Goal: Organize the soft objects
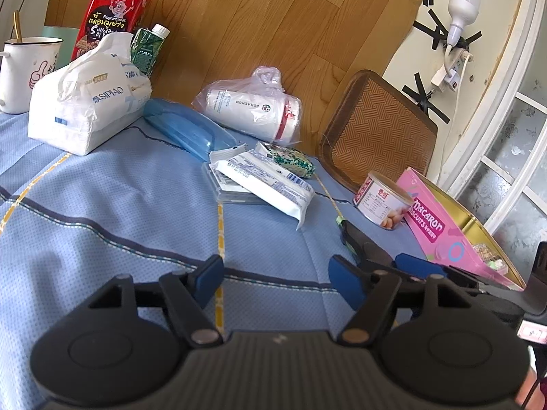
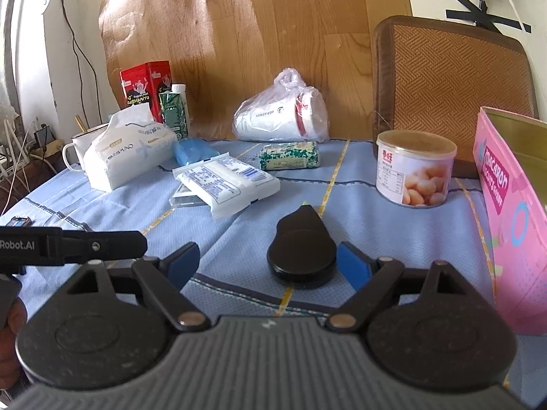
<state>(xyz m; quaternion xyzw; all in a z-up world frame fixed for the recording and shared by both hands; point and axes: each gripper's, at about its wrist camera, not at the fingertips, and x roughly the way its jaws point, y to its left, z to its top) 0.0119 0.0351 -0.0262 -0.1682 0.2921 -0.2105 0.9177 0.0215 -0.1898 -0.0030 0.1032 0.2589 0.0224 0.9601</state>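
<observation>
The right gripper's (image 2: 268,263) blue-padded fingers (image 2: 354,270) stood spread, released, with a flat, smooth black teardrop-shaped case (image 2: 301,256) lying between them on the dimpled blue quilted cloth (image 2: 239,235) of the desk, touching neither pad, its narrow tip pointing away. The left gripper's (image 1: 275,283) fingers were likewise apart over bare cloth. Beyond lay a soft white rectangular wipes pack (image 2: 227,179), long axis slanting, with open cloth before it.

The left gripper (image 1: 273,282) and right gripper (image 2: 265,261) look alike: matte black linkage arms with silver pivot pins, blue fingers (image 2: 354,266), round housings, a ribbed grey base. White lettering, apparently "Robot.AI", marks one black arm.
</observation>
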